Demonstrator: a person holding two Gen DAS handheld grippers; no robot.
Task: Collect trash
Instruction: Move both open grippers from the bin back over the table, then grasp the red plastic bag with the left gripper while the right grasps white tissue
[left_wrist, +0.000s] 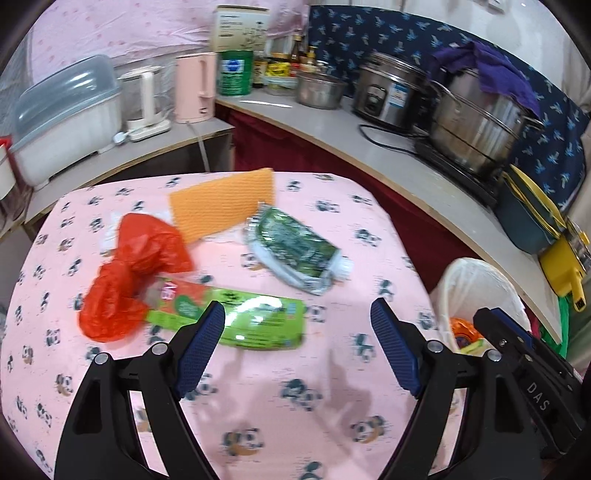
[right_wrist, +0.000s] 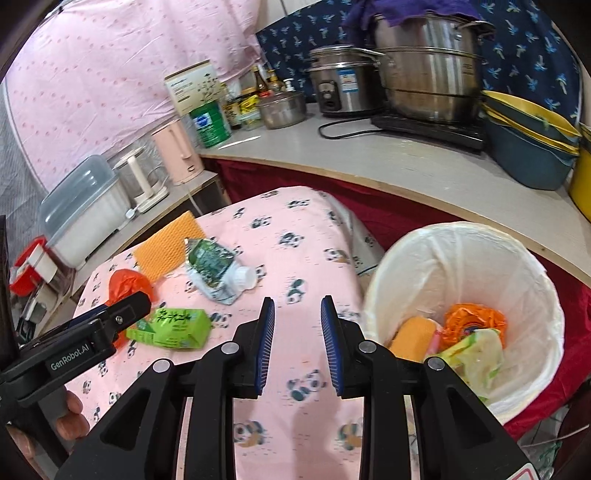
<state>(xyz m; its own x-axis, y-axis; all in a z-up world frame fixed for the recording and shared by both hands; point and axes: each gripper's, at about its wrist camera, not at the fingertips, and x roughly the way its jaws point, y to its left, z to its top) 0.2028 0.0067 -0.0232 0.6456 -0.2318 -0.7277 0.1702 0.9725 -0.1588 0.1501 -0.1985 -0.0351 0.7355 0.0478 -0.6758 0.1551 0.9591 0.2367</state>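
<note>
Reaching for more trash, we hover our left claw (left_wrist: 297, 343), spread and empty, over the flat green plastic wrapper (left_wrist: 236, 321) mid-table (left_wrist: 369, 229). Right claw (right_wrist: 297, 343): narrowly parted, empty, beside the white-lined bin (right_wrist: 532, 288). Next: lower, pinch the wrapper.

- A pale grey curved counter (right_wrist: 406, 166) with a wood edge runs behind the pink panda-print tabletop (left_wrist: 295, 387).
- A dark red cloth skirt (left_wrist: 295, 151) hangs under the counter.
- A navy leaf-print fabric (left_wrist: 369, 33) covers the wall at the far right corner.
- A pink dotted curtain (right_wrist: 110, 74) covers the far left wall.
</note>
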